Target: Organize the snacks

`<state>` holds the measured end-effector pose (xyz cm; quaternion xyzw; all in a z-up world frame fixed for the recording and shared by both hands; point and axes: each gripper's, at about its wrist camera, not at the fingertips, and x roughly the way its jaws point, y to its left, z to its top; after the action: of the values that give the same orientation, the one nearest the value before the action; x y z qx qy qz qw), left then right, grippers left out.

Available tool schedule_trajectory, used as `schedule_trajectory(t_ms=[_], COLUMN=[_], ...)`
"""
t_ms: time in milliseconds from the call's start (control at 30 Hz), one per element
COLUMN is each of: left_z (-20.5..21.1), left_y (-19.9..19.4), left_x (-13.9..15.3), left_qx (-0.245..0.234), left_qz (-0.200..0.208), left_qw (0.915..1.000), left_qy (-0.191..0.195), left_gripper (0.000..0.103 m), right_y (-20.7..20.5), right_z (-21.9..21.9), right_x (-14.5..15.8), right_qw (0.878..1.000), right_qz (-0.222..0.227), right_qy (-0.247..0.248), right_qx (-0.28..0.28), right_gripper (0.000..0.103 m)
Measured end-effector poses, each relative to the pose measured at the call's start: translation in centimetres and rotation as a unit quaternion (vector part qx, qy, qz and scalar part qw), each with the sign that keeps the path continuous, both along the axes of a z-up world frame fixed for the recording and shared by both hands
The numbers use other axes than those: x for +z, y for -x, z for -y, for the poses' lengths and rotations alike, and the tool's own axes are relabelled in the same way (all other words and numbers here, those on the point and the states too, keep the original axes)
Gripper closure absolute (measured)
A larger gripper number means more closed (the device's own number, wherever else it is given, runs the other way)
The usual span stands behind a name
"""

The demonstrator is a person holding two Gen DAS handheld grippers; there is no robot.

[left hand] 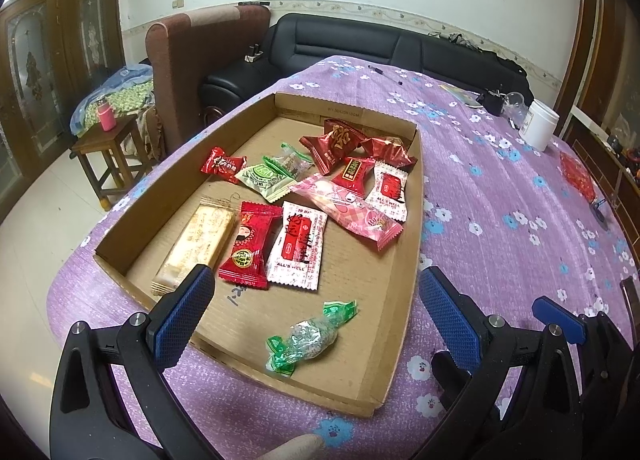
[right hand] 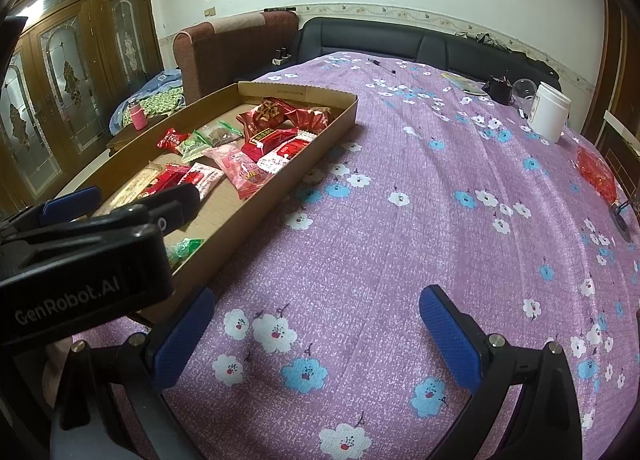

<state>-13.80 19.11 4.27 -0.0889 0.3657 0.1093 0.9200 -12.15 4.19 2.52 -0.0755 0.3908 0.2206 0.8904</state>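
Observation:
A shallow cardboard tray (left hand: 404,272) lies on the purple flowered tablecloth and holds several wrapped snacks. A green-twisted candy (left hand: 310,336) lies alone near the tray's front edge. Red and white packets (left hand: 298,246), a pink packet (left hand: 348,205) and a tan bar (left hand: 196,246) lie further in. My left gripper (left hand: 316,314) is open and empty, just above the tray's near end. My right gripper (right hand: 316,336) is open and empty over bare tablecloth, right of the tray (right hand: 304,147). The left gripper's body (right hand: 80,252) shows in the right wrist view.
A white jar (right hand: 550,109), a clear glass (right hand: 524,89) and a dark small item (right hand: 500,89) stand at the far right of the table. A red bag (right hand: 596,171) lies at the right edge. A black sofa (left hand: 360,43) and a wooden stool (left hand: 108,155) are beyond.

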Motion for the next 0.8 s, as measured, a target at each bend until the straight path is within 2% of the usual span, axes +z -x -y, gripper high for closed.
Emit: schedule_trajectory(t_ms=[800], left_z=[0.03], left_y=[-0.11], left_x=[-0.26], left_qx=[-0.003], left_qz=[-0.003], left_qw=[1.0], left_qy=[0.001], left_gripper=[0.0], right_y=[-0.15], right_z=[0.02], right_x=[-0.19], right_qw=[1.0], right_qz=[-0.007], right_qy=[-0.002], right_qx=[0.0], right_gripper=[0.0])
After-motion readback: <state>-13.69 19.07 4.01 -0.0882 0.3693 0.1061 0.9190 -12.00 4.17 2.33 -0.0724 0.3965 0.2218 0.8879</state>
